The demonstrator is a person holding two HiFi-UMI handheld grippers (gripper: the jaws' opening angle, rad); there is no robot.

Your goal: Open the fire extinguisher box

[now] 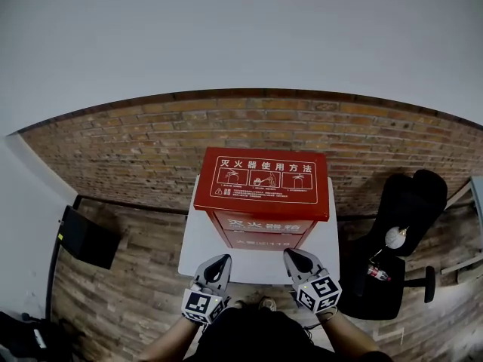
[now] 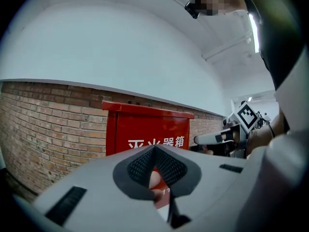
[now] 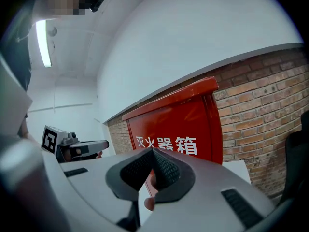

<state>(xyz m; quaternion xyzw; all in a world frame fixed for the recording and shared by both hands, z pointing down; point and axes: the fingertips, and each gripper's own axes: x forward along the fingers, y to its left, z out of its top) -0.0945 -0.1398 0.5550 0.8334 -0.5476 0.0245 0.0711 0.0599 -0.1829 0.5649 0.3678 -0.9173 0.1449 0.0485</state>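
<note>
A red fire extinguisher box (image 1: 262, 196) with white print on its lid stands on a white platform (image 1: 198, 247) against a brick wall; its lid is down. My left gripper (image 1: 219, 263) is shut and empty, held short of the box's lower left front. Level with it, my right gripper (image 1: 293, 257) is shut and empty too, near the lower right front. The box front (image 2: 149, 134) fills the left gripper view beyond the closed jaws (image 2: 155, 154), with the other gripper (image 2: 219, 138) at right. In the right gripper view the box (image 3: 178, 129) stands beyond the closed jaws (image 3: 152, 158).
A brick wall (image 1: 136, 142) runs behind the box, white wall above it. A black office chair (image 1: 400, 232) stands right of the platform. A dark flat box (image 1: 87, 237) lies on the wooden floor (image 1: 121, 300) at left.
</note>
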